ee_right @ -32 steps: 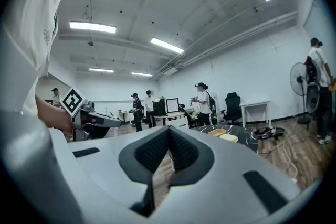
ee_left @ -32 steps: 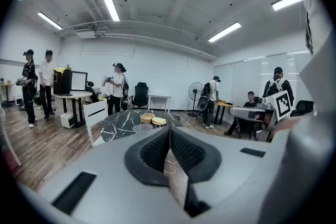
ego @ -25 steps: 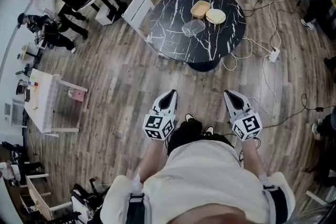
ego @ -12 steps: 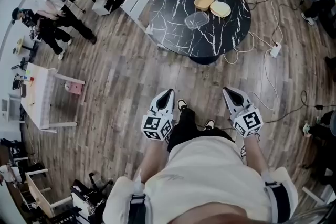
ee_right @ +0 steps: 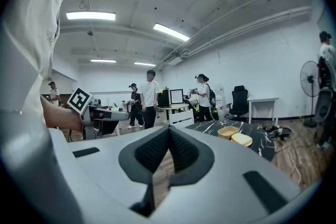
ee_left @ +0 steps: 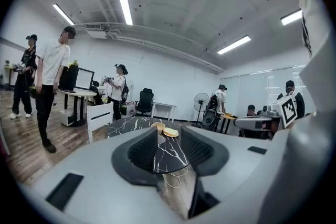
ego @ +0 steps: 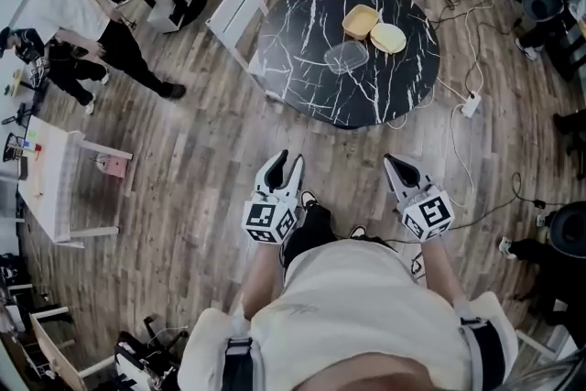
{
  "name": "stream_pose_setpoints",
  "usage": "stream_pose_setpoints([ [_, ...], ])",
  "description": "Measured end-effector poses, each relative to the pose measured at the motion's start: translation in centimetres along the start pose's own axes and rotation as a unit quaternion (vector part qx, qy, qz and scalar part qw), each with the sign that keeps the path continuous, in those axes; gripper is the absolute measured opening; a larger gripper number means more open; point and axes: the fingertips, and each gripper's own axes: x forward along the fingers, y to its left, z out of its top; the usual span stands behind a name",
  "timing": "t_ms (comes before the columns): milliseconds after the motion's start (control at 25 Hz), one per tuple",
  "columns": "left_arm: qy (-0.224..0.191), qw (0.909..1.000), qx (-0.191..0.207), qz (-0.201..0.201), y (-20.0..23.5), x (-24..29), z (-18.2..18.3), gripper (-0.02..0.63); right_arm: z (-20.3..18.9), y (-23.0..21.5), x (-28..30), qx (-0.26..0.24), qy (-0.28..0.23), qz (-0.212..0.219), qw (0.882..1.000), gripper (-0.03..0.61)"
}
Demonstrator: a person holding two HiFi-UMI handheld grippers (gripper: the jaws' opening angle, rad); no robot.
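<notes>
- Left gripper [ee_left: 168, 140]: jaws stand moderately apart with nothing between them.
- Right gripper [ee_right: 169, 135]: jaws pressed together, empty.
- Round black marble table [ego: 311, 59]: at 12 o'clock from both grippers, well apart from them. It carries a yellow bowl [ego: 360, 20], a yellow plate [ego: 388, 38] and a clear container [ego: 346, 57].

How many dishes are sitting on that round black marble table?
3. Toward the far side of the table: a tan square bowl, a pale round plate right beside it, and a clear container just nearer the person. None seems hidden in the head view.
</notes>
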Motion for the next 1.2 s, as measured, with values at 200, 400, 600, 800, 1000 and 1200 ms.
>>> stream_pose_setpoints([
  [200, 0.011, 0.9998, 0.004, -0.016, 3.9, 2.4, 0.8, 0.149, 1.9, -0.5, 4.9, -0.012, 0.006, -0.004, 1.0, 0.007],
  [400, 0.009, 0.999, 0.018, -0.039, 7.5, 4.8, 2.4, 0.149, 2.7, -0.7, 9.8, -0.023, 0.012, -0.016, 1.0, 0.007],
  [600, 0.009, 0.998, 0.026, -0.057, 10.8, 5.5, 2.2, 0.149, 2.4, -0.1, 13.9, -0.023, 0.017, -0.03, 0.999, 0.007],
  [800, 0.02, 0.9983, 0.007, -0.055, 13.6, 5.3, 1.9, 0.149, 2.8, 0.5, 16.5, -0.029, 0.032, -0.027, 0.999, 0.008],
  [1000, 0.03, 0.9984, -0.005, -0.048, 16.0, 6.3, 1.7, 0.149, 2.7, 0.0, 18.7, -0.021, 0.039, -0.026, 0.999, 0.006],
  [1200, 0.04, 0.9982, -0.007, -0.043, 17.4, 8.0, 1.7, 0.149, 1.6, -1.0, 21.4, -0.004, 0.052, -0.014, 0.999, 0.007],
])
